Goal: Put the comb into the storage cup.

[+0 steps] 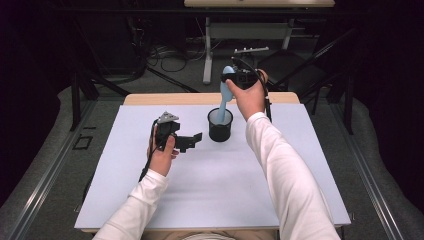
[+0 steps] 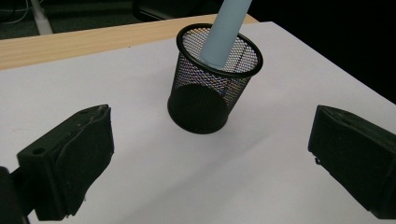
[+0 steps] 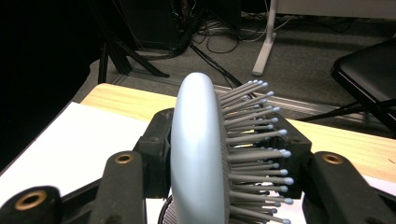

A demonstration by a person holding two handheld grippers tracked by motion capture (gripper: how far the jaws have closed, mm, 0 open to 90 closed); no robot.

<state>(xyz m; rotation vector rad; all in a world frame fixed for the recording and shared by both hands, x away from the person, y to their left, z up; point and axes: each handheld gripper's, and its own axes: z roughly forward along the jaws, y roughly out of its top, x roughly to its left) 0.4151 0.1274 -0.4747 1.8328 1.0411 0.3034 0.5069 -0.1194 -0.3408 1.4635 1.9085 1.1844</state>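
A pale blue hairbrush (image 1: 224, 95) stands handle-down in a black mesh cup (image 1: 220, 126) at the back middle of the white mat. My right gripper (image 1: 235, 80) is shut on the brush head above the cup. In the right gripper view the brush head (image 3: 198, 154) sits between the jaws with its grey bristles (image 3: 257, 144) pointing right. My left gripper (image 1: 192, 140) rests open on the mat to the left of the cup, holding nothing. In the left gripper view the mesh cup (image 2: 210, 88) stands ahead between the wide jaws, with the brush handle (image 2: 226, 30) inside it.
The white mat (image 1: 210, 185) covers a wooden table (image 1: 150, 99). Behind the table are a desk leg (image 1: 207, 60), cables on the floor and a black chair (image 3: 369, 74) at the right.
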